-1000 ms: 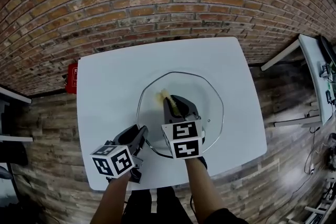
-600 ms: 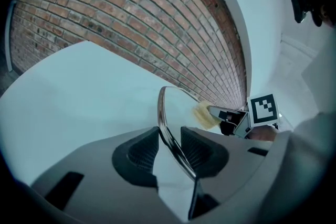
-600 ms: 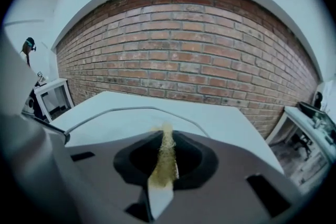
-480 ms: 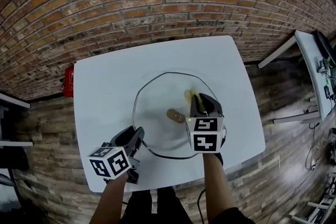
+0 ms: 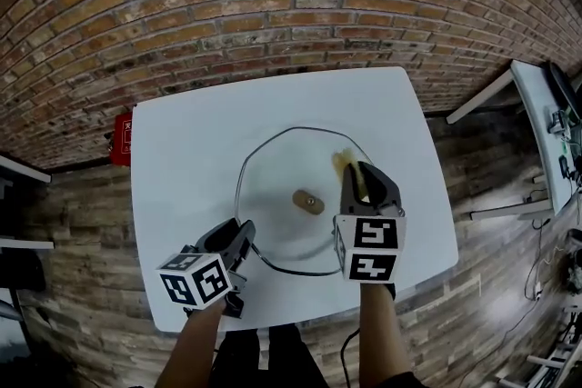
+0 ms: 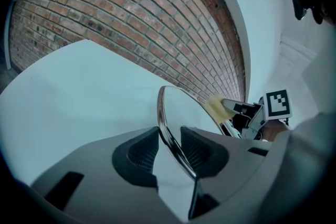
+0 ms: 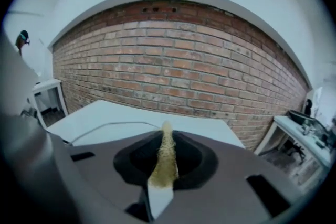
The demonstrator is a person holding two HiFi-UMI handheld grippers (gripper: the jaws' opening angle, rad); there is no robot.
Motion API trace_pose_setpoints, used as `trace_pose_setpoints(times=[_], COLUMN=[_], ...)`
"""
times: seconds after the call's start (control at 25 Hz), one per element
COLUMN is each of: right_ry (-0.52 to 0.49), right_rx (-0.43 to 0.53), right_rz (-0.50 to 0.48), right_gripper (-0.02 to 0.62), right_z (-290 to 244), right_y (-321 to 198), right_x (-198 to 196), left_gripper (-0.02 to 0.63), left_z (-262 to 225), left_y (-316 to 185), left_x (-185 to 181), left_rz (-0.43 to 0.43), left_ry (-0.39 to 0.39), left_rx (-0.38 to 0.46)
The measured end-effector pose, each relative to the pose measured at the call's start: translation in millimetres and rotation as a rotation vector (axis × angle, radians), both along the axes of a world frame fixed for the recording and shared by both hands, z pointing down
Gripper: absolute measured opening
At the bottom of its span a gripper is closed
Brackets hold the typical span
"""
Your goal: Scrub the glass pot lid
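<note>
A round glass pot lid (image 5: 273, 195) with a metal rim and a brown knob (image 5: 307, 201) lies on the white table (image 5: 182, 159). My left gripper (image 5: 244, 243) is shut on the lid's near-left rim, which runs between the pads in the left gripper view (image 6: 169, 134). A yellow scrub pad (image 5: 348, 168) is pinched in my right gripper (image 5: 357, 180), which is shut on it over the lid's right part. In the right gripper view the scrub pad (image 7: 165, 160) stands on edge between the jaws, with the lid's rim (image 7: 113, 126) to the left.
The brick wall (image 5: 273, 4) runs behind the table. A red object (image 5: 125, 136) sits by the table's left edge on the floor. Another white table (image 5: 546, 104) stands at the right, also in the right gripper view (image 7: 304, 136).
My right gripper has carried the scrub pad from the lid's upper middle to its right side, uncovering the brown knob. The left gripper has kept its hold on the rim.
</note>
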State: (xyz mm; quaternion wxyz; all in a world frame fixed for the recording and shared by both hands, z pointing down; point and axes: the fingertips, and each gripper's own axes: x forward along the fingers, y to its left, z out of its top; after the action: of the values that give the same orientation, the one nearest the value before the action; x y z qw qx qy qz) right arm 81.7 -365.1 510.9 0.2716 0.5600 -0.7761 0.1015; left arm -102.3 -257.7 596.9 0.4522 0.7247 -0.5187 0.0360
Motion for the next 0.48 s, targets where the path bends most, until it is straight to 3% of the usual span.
trace_pose_setpoints(times=[0.16, 0.24, 0.36, 0.48], right_ry=[-0.086, -0.091, -0.073, -0.031], right_rx=[-0.05, -0.092, -0.142, -0.161], right_rz=[-0.242, -0.318, -0.346, -0.32], right_gripper=[0.058, 0.058, 0.058, 0.058], right_z=[5, 16, 32, 43], right_y=[32, 47, 57, 55], right_x=[-101, -132, -142, -128], left_gripper=[0.135, 0.135, 0.135, 0.135], left_z=[0, 0, -1, -1], left_y=[0, -1, -2, -2], left_x=[-3, -2, -1, -1], left_rz=[-0.005, -0.008, -0.008, -0.009], left_ry=[0.004, 0.006, 0.006, 0.006], left_rx=[-0.003, 0.0, 0.001, 0.0])
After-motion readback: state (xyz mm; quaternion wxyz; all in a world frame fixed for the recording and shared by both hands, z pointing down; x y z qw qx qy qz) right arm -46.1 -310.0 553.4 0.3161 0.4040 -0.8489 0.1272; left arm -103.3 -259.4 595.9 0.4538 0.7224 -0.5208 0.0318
